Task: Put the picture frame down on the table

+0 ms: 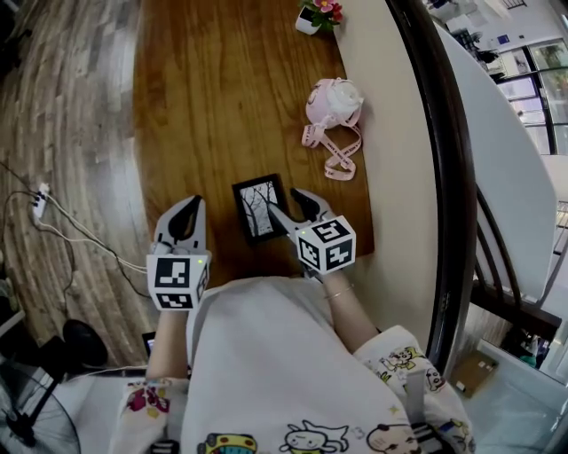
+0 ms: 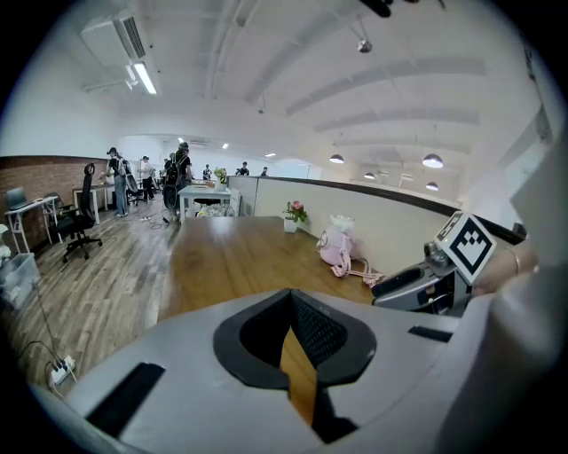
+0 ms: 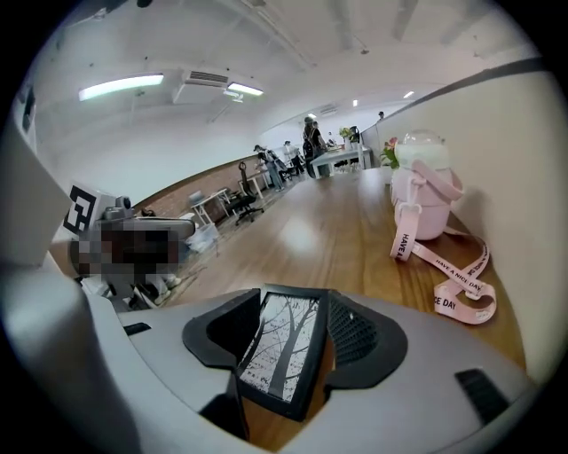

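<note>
A small black picture frame (image 1: 257, 211) with a black-and-white tree print is over the near end of the wooden table (image 1: 213, 106). My right gripper (image 1: 284, 204) is shut on its right edge. In the right gripper view the frame (image 3: 282, 355) stands tilted between the two dark pads, and I cannot tell whether it touches the wood. My left gripper (image 1: 184, 215) hovers left of the frame near the table's left edge. Its jaws are shut with nothing in them, the tips meeting (image 2: 291, 306) over bare wood.
A pink bottle (image 1: 333, 102) with a printed pink strap (image 1: 335, 152) lies farther up the table by the cream wall. A small flower pot (image 1: 318, 13) stands at the far end. Cables and a power strip (image 1: 40, 202) lie on the floor at the left.
</note>
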